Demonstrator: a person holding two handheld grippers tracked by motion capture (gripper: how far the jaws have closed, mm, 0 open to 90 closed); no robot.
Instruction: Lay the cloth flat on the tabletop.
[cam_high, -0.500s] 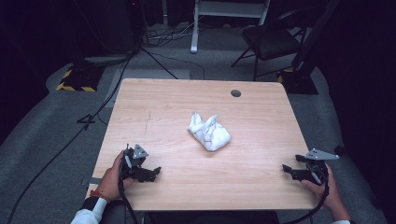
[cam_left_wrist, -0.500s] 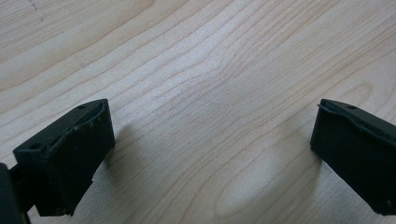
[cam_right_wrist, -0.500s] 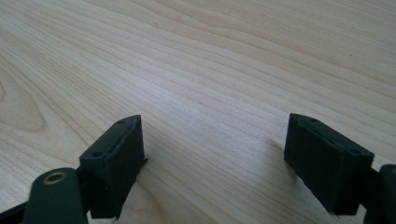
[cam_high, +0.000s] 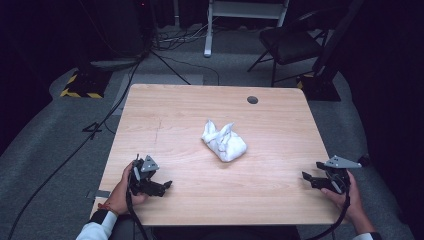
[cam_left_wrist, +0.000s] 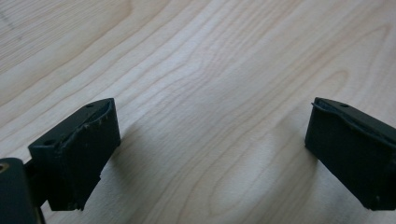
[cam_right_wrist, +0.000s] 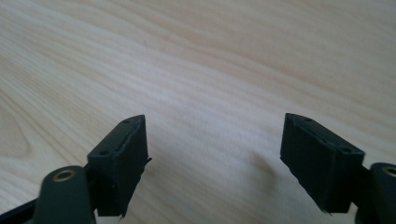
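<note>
Pale wood grain covers the table (cam_high: 165, 115), which stands on grey carpet with a black chair (cam_high: 290, 42) beyond its far edge. Near the front left corner, the left gripper (cam_high: 167, 185) rests low over the wood, its jaws spread wide with nothing between them. A crumpled white cloth (cam_high: 223, 141) lies at the table's middle, well apart from both tongs. At the front right edge, the right gripper (cam_high: 306, 176) is likewise spread and empty.

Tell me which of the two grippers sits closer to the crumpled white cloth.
The left gripper, though not by much. It rests well in on the table, below-left of the white cloth; the right gripper sits out by the table's right edge.
</note>
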